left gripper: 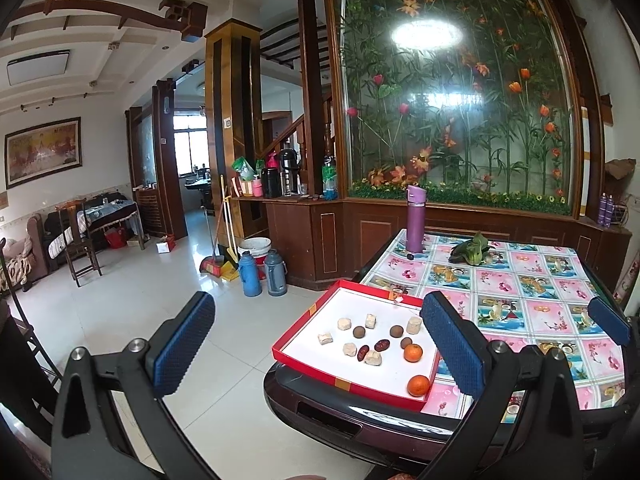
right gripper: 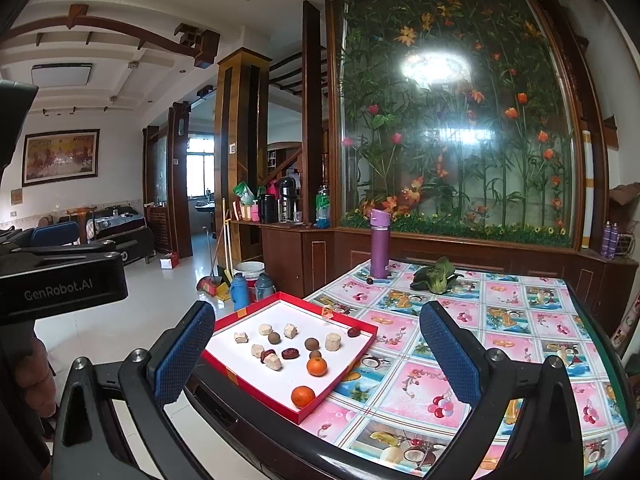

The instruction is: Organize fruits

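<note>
Left tongs [left gripper: 316,350] are spread wide, nothing gripped; the pads [left gripper: 182,344] are blue rubber with a fine knurled texture on black angular arms. Right tongs [right gripper: 316,354] are likewise released and empty, same blue textured pads [right gripper: 450,354].

A shallow rectangular red tray [right gripper: 240,378] with a white floor is seen between and just ahead of the right tongs' fingers, set at the near-left corner of the tabletop [right gripper: 500,320]. In the left view the same red tray [left gripper: 304,364] lies between the fingers, closer to the right pad.

Tray contents, loose and apart:
- two round, glossy mandarins [right gripper: 303,396], nearest the tongs, along the tray's right side
- wrinkled dark-red jujubes [right gripper: 289,353], oblong, mid-tray; one more sits at the far-right corner
- smooth brown round longans [right gripper: 311,344]
- pale chunky, rough-edged pieces [right gripper: 332,341], type cannot be told

The tabletop is covered by a glossy plastic cloth printed in pink and blue fruit squares; the edge is dark polished wood. Well beyond the tongs, a cylindrical purple flask [right gripper: 379,244] stands upright at the far edge, with a leafy green vegetable [right gripper: 438,276] lying to its right and a small dark round fruit at its base.
</note>
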